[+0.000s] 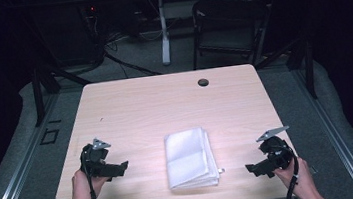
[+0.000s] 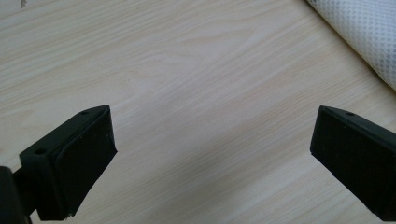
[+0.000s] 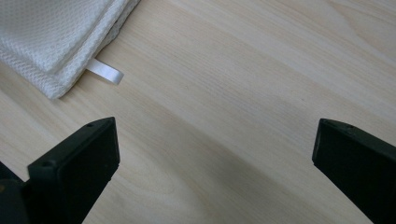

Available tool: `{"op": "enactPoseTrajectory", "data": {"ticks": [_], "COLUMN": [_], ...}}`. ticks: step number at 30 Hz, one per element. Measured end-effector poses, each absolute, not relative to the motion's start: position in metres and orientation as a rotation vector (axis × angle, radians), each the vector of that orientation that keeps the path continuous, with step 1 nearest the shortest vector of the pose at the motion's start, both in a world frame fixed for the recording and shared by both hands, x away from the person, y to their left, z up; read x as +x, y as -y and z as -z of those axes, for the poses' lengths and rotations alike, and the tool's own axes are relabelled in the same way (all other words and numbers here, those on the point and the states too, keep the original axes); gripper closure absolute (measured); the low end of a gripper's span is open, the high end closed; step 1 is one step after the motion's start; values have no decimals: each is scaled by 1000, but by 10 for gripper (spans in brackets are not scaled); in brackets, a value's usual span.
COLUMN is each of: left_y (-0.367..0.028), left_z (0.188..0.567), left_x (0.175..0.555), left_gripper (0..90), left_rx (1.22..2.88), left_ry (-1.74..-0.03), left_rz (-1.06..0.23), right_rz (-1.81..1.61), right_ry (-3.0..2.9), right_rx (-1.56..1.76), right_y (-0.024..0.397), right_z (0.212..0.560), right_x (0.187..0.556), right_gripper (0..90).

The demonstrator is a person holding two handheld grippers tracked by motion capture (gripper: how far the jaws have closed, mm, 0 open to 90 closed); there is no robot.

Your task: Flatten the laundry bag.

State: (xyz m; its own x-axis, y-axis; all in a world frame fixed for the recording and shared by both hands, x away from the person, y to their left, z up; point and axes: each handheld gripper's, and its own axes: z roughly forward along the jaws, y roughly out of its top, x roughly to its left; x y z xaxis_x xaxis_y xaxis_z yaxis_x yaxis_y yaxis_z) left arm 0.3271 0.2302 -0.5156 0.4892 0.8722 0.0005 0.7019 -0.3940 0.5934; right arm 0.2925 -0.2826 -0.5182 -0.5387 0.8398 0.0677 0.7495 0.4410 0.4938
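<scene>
You are holding your left claw (image 1: 120, 169) low over the near left part of the desk (image 1: 135, 104), and its jaws are standing wide apart with nothing between them. In the left gripper view the two black jaws are rising from the bottom corners with bare pale wood grain showing between them, and a rolled edge of the folded white towel (image 2: 369, 37) is sitting in the upper right corner, well apart from the jaws.

You are holding your right claw (image 1: 253, 169) over the near right part of the desk, and its jaws are likewise spread wide and gripping nothing. In the right gripper view the wood surface is lying open between the jaws, while the corner of the towel (image 3: 56, 32) is lying in the upper left, its stacked layers showing along the edge. A small white loop tag (image 3: 105, 72) is sticking out from under that corner and lying flat on the desk, just beyond the left jaw in that view but not touching it.

In the high view the towel (image 1: 190, 157) is resting folded in a neat rectangle on the near middle of the desk, between your two claws and apart from both. A small dark round grommet (image 1: 203, 82) is sitting near the far edge of the desk. A dark folding chair (image 1: 229, 25) is standing on the floor beyond the desk.
</scene>
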Motion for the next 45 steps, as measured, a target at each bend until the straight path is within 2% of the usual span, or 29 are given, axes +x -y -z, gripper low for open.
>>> {"op": "enactPoseTrajectory", "data": {"ticks": [12, 28, 45], "left_y": [-207, -137, -82], "left_z": [507, 498, 504], "left_x": [321, 307, 301], "left_gripper": [0, 0, 21], "left_rx": [2242, 2331, 2399], "left_ry": [-1189, -935, -743], "left_rz": [-411, -383, -342], "right_rz": [-717, -745, -754], "right_ry": [-2523, -2551, -2569], "right_rx": [1371, 1362, 1365], "right_y": [272, 262, 259], "right_z": [516, 516, 515], "right_x": [289, 286, 286], "right_gripper": [7, 19, 30]}}
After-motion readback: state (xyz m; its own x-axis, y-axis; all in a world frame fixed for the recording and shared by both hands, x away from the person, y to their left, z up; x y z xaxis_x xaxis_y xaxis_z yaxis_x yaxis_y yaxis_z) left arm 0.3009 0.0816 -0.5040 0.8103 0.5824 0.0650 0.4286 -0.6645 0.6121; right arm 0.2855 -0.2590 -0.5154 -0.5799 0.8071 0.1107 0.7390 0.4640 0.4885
